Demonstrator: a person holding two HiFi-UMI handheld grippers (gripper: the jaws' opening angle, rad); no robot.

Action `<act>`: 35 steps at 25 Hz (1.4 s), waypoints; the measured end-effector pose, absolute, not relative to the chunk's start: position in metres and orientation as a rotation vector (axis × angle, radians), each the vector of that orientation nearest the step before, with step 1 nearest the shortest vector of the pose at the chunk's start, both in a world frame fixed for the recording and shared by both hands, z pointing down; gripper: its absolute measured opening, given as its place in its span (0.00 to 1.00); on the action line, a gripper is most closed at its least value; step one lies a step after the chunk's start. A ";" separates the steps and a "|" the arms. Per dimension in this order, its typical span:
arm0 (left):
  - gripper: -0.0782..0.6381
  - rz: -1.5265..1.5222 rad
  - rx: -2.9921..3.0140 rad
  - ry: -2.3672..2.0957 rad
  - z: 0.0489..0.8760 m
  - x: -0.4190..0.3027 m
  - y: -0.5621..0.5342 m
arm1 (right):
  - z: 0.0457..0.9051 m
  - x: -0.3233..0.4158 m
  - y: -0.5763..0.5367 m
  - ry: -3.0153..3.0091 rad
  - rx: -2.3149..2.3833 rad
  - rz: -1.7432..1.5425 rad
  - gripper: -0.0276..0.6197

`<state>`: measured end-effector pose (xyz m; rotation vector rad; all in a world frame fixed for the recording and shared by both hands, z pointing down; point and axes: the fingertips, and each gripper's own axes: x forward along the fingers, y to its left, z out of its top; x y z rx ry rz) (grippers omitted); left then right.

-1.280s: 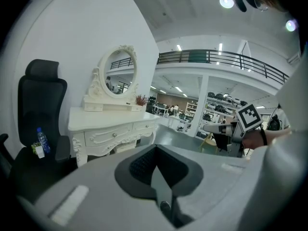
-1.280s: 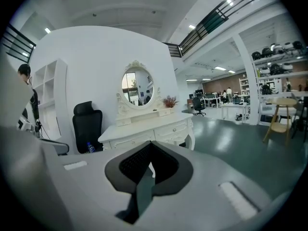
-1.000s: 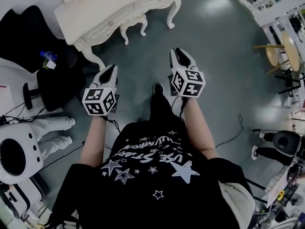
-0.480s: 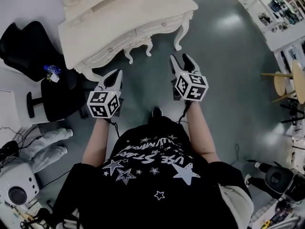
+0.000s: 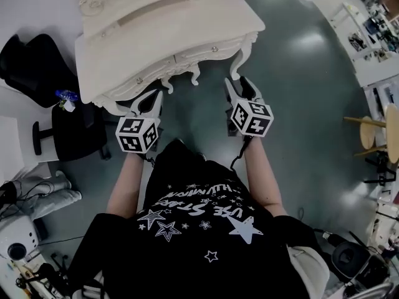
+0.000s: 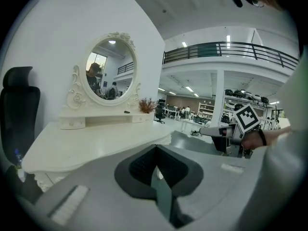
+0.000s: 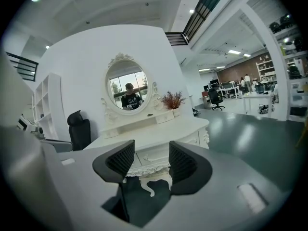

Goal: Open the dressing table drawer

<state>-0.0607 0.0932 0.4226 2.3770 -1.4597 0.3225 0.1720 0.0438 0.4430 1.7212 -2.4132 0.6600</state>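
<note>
Step in hand: approach, by my read; no contact with anything yet. The white carved wooden dressing table [image 5: 168, 27] with curved legs stands right ahead of the person, an oval white-framed mirror [image 7: 126, 94] on its back edge and a black office chair [image 5: 28, 61] to its left. The task's thing, the shallow white drawer [image 5: 202, 53] in the front apron, is shut flush. The apron carries two such fronts, and I can't tell which one is meant. The right gripper [image 5: 239, 86] hangs just short of the table's front right edge. Its jaws have just opened and stand wide apart with nothing gripped; in the right gripper view the drawer front [image 7: 152, 155] shows through the gap, still apart from the pads. The left gripper [image 5: 151, 98] sits near the left part of the apron, jaws pressed together, empty, so probably idle. Next move calls for: push the right gripper forward, line the gap up on the small round metal knob [image 5: 214, 48], clamp it, then pull straight back along the drawer's run. The knob is tiny here, so alignment is the risk.
</note>
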 end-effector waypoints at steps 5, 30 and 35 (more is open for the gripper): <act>0.11 0.320 2.353 -1.463 0.434 -0.060 0.058 | 0.456 0.171 0.009 -2.398 1.696 0.690 0.43; 0.11 0.269 2.308 -1.413 0.460 -0.076 -0.315 | 0.461 0.164 -0.358 -2.289 1.687 0.636 0.42; 0.11 0.269 2.274 -1.423 0.468 -0.089 -0.347 | 0.472 0.146 -0.405 -2.279 1.619 0.624 0.42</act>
